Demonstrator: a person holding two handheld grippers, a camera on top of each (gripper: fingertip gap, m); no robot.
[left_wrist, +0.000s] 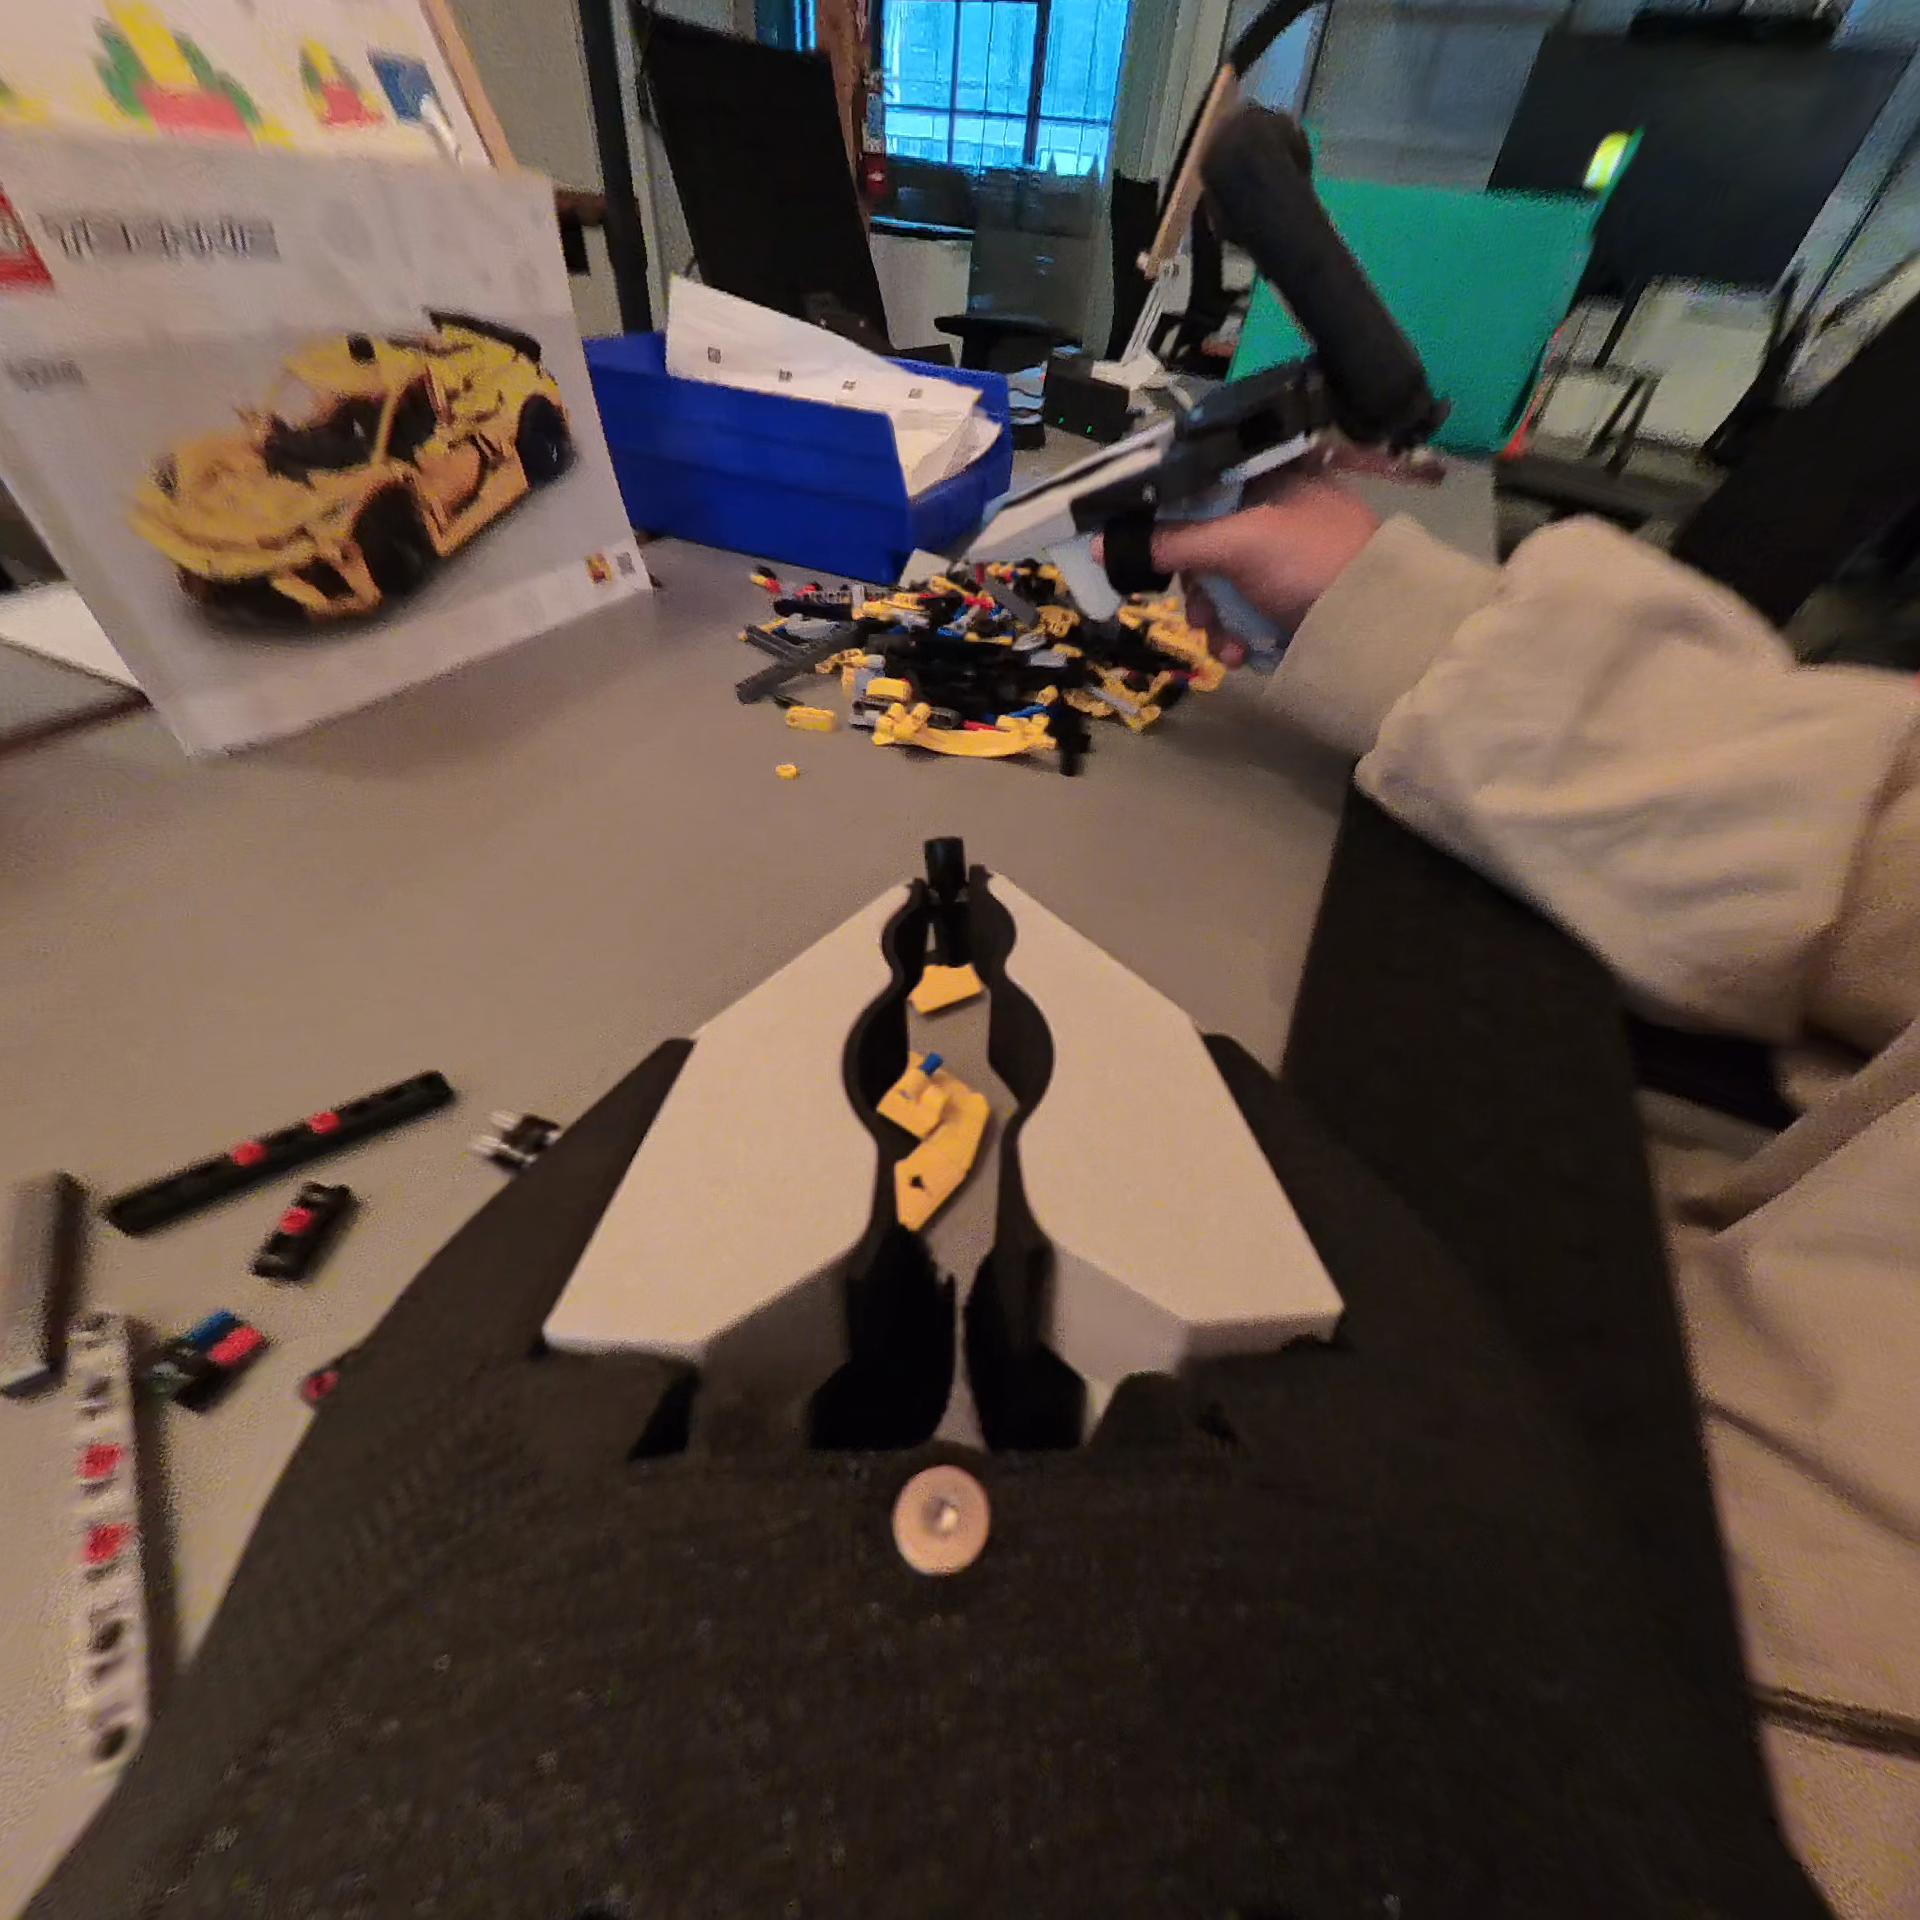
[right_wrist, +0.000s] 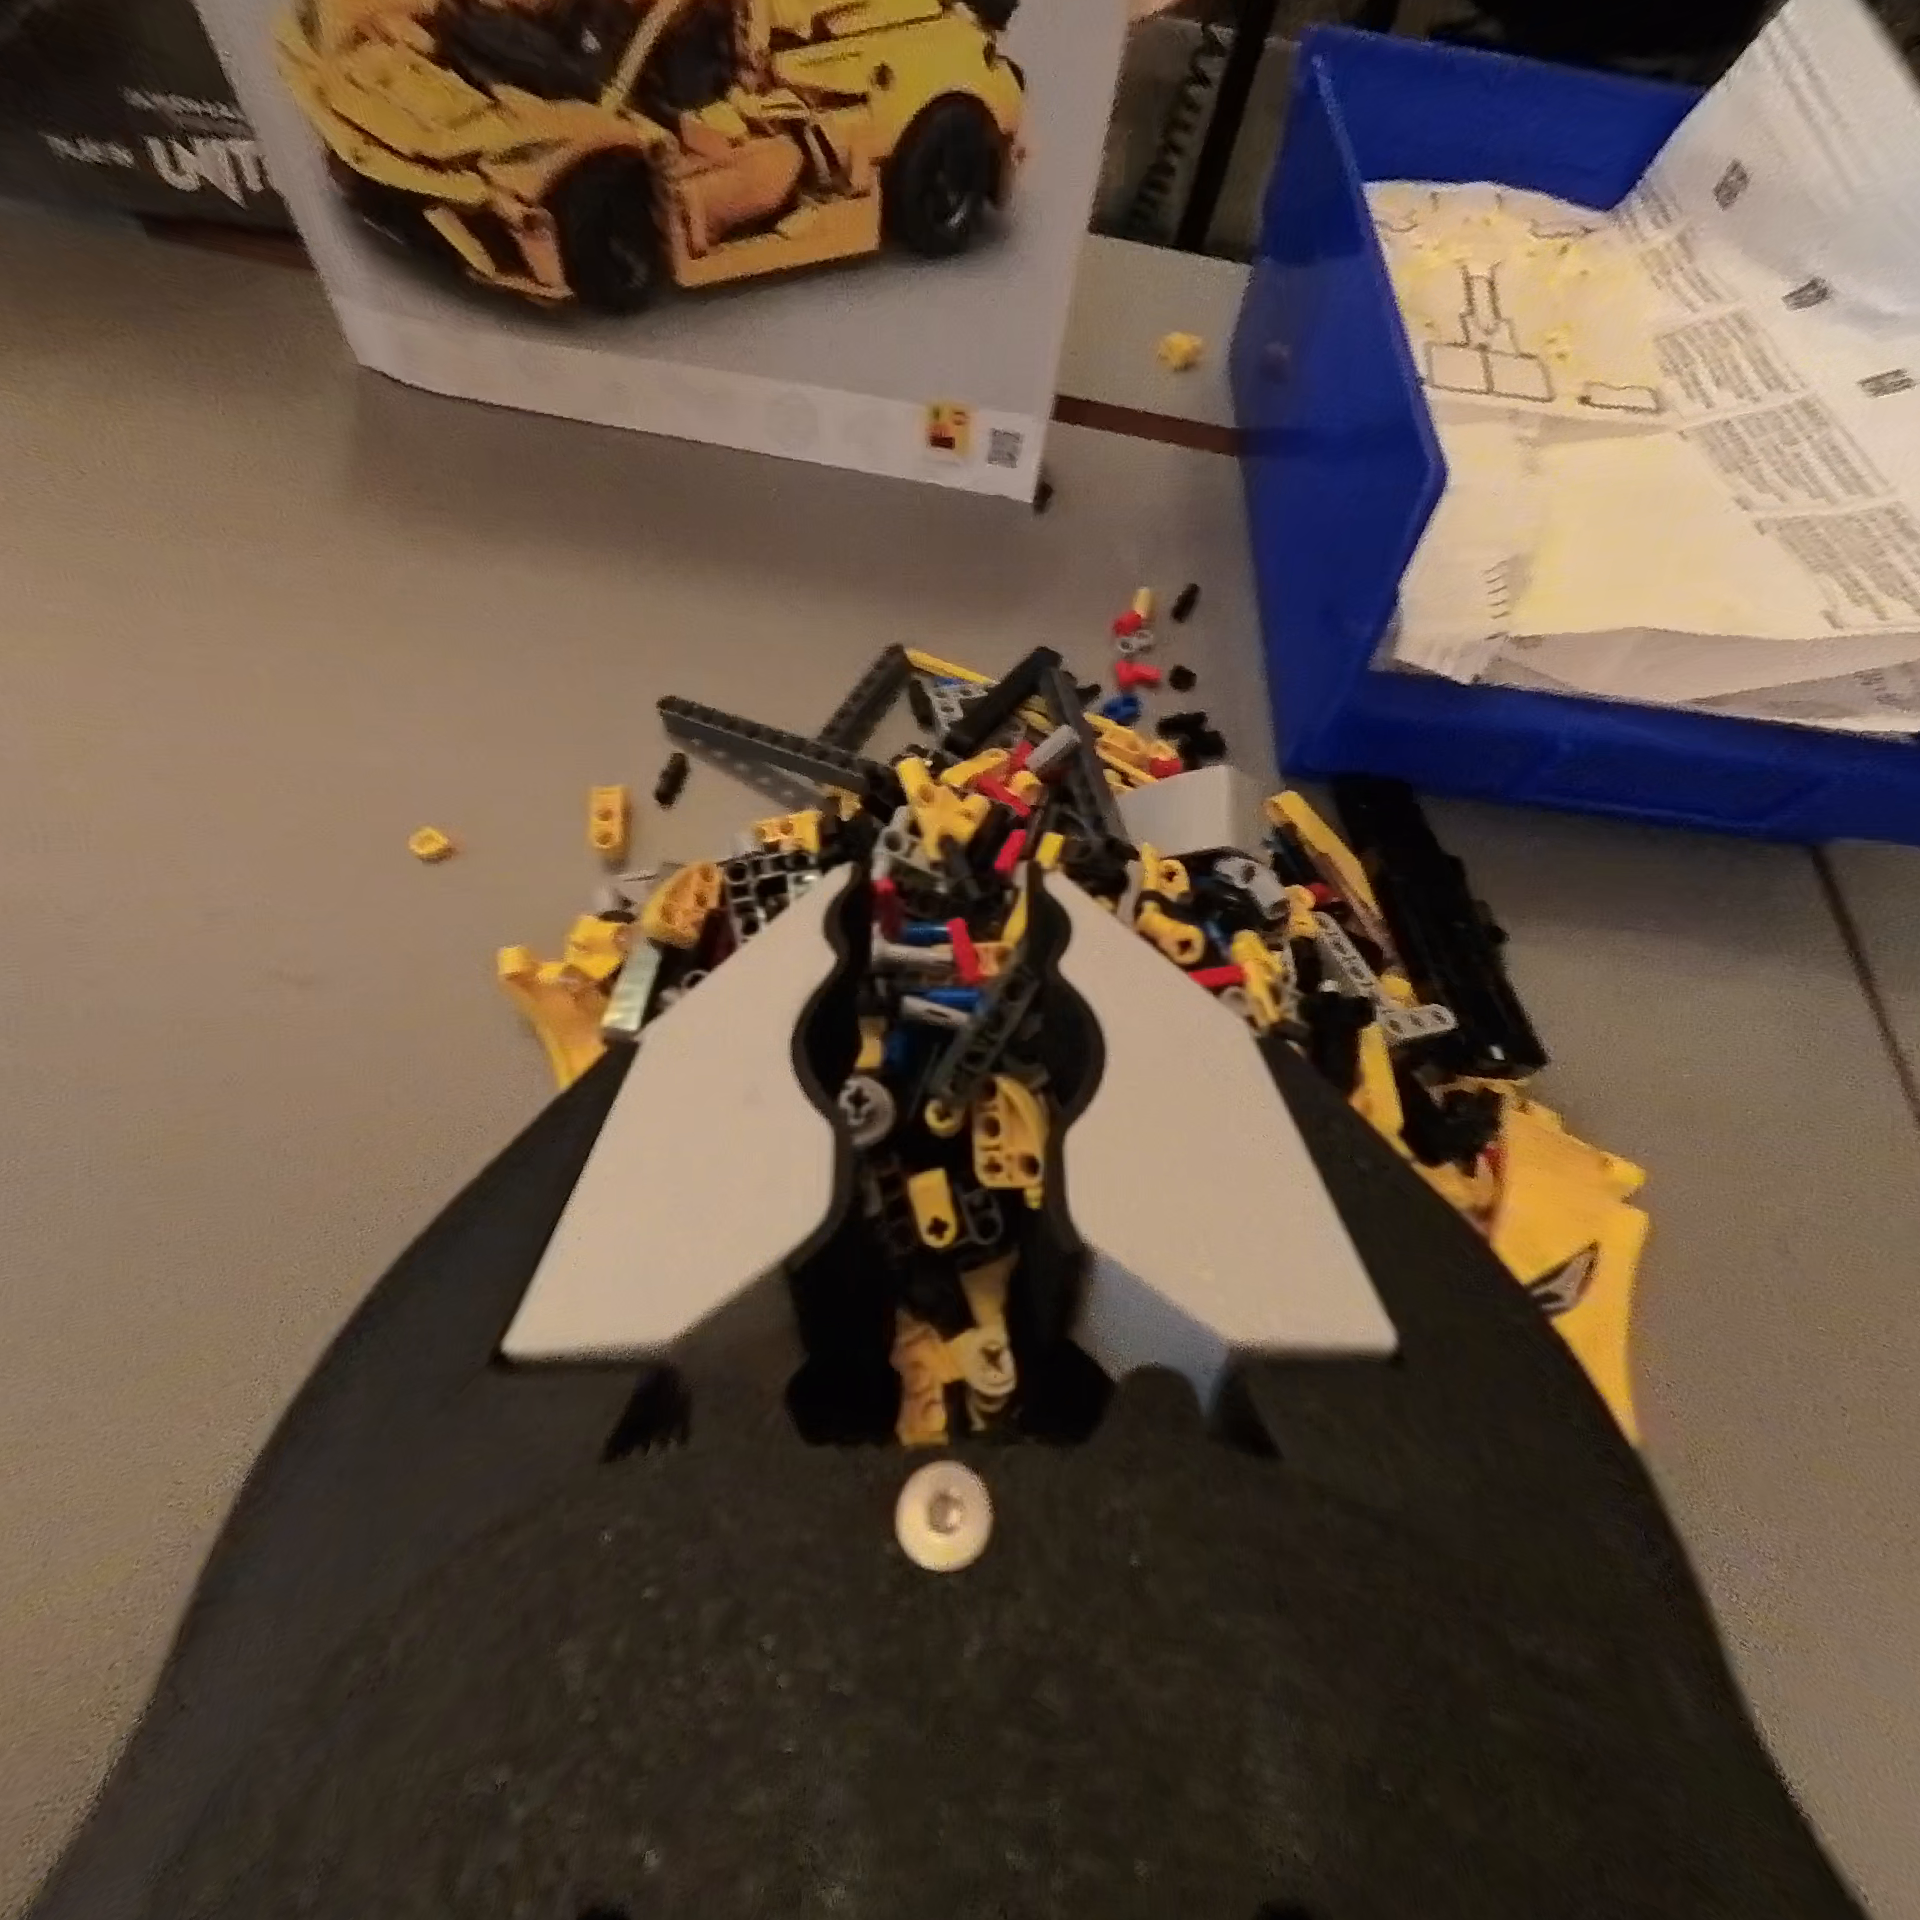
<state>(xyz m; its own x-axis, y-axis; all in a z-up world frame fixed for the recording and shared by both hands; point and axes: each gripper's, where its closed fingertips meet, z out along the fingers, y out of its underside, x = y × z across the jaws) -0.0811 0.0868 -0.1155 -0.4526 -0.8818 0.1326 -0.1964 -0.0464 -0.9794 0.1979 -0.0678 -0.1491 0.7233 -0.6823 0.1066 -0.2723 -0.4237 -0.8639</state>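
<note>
The left gripper (left_wrist: 945, 883) is clenched on a small black piece (left_wrist: 943, 860), pinched upright at the very tips and held above the counter (left_wrist: 520, 883), nearer to us than the pile. Through the slot behind the tips show a few yellow bits (left_wrist: 935, 1138); I cannot tell whether they lie on the counter or hang from the black piece. Near left of this gripper lie a long black beam (left_wrist: 281, 1148) with red pins, some shorter black parts and a grey beam, all loose and apart. Farther off, to the right, the right gripper (right_wrist: 945, 883) hangs over the pile (right_wrist: 1195, 935) of yellow, black, red and blue parts. Its jaws stand apart and I see nothing pinched between them. Whether the tips touch the pile I cannot tell. A hand (left_wrist: 1257, 561) in a beige sleeve grips its handle. Beyond the pile, far right, stands a blue bin (right_wrist: 1340, 468) with printed papers (right_wrist: 1714, 416) in it. Far left, a sheet (left_wrist: 343, 468) picturing a yellow car stands propped up.
</note>
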